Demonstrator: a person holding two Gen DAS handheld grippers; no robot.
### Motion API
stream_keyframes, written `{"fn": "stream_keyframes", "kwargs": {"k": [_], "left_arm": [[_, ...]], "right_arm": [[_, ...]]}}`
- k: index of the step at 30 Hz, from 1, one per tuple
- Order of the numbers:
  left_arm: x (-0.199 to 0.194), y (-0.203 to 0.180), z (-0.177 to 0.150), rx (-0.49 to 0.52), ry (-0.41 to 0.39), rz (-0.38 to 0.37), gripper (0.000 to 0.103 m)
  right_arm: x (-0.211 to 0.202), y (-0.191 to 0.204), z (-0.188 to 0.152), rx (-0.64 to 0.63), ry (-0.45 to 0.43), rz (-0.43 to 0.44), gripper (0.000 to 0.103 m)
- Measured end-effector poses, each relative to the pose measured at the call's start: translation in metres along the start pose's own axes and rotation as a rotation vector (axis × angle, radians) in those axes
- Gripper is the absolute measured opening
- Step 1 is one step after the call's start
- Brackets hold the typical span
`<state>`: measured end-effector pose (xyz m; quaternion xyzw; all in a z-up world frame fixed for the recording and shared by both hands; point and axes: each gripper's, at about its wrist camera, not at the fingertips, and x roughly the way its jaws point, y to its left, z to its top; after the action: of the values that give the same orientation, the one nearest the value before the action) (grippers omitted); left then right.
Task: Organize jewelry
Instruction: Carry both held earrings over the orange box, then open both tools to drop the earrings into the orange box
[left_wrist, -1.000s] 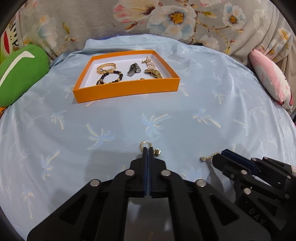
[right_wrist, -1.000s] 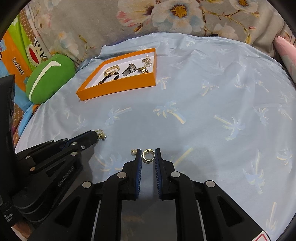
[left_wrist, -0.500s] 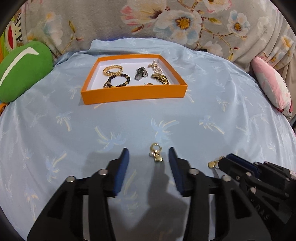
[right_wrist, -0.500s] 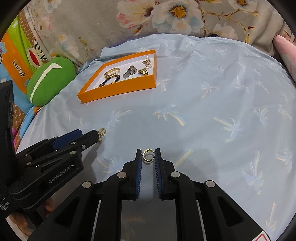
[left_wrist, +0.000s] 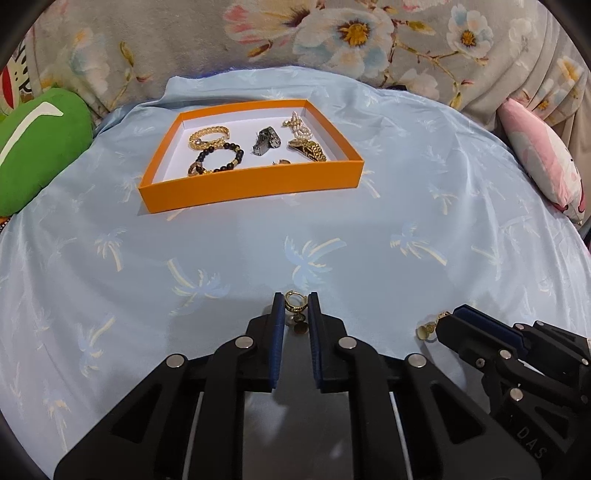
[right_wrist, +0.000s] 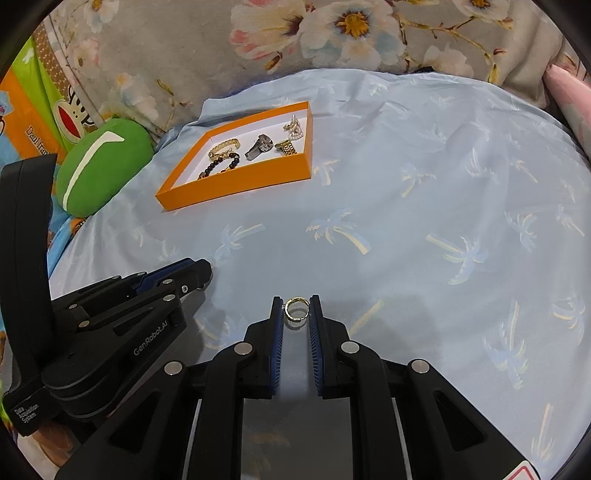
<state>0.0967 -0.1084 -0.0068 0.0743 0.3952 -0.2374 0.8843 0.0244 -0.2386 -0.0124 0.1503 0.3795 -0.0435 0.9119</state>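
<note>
Left wrist view: the left gripper (left_wrist: 296, 308) fingers clasp a gold charm earring (left_wrist: 295, 301) just above the blue palm-print sheet (left_wrist: 147, 258). The right gripper (right_wrist: 296, 308) fingers grip a gold hoop earring (right_wrist: 296, 308). An orange tray (left_wrist: 251, 184) with bracelets lies well beyond.

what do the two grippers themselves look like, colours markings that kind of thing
Both are matte black linkage frames with round silver pivot pins. The left gripper and right gripper each have two flat fingers faced with ribbed blue pads. White lettering on the left one's body reads "GenRobot.AI" and "Data Acquisition System". No cables or sleeves show.
</note>
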Motion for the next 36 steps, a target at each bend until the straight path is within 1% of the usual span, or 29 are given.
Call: {"fn": "stream_keyframes", "kwargs": {"k": [4,8,12,17,23,26,29,33,36], "left_arm": [[-0.016,0.003,0.005,-0.013,-0.027,-0.011,0.012],[-0.032,0.011,0.017,-0.022,-0.050,-0.022,0.012],[-0.040,0.025,0.037,-0.032,-0.072,-0.019,0.012],[-0.035,0.049,0.080,-0.049,-0.107,0.012,0.012],[-0.004,0.073,0.142,-0.063,-0.122,0.031,0.012],[0.021,0.082,0.172,-0.066,-0.125,0.045,0.012],[0.054,0.090,0.198,-0.070,-0.105,0.045,0.012],[0.095,0.099,0.215,-0.082,-0.061,0.037,0.012],[0.124,0.105,0.221,-0.088,-0.026,0.035,0.012]], "right_arm": [[-0.009,0.003,0.007,-0.004,-0.019,0.015,0.013],[-0.015,0.010,0.024,-0.034,-0.038,0.020,0.013],[-0.015,0.019,0.052,-0.068,-0.065,0.035,0.013],[-0.003,0.032,0.102,-0.104,-0.101,0.066,0.013],[0.038,0.047,0.167,-0.120,-0.117,0.093,0.013],[0.069,0.051,0.199,-0.107,-0.105,0.107,0.013],[0.098,0.054,0.223,-0.107,-0.095,0.106,0.013],[0.137,0.051,0.244,-0.086,-0.059,0.114,0.013],[0.164,0.048,0.249,-0.080,-0.027,0.105,0.013]]}}
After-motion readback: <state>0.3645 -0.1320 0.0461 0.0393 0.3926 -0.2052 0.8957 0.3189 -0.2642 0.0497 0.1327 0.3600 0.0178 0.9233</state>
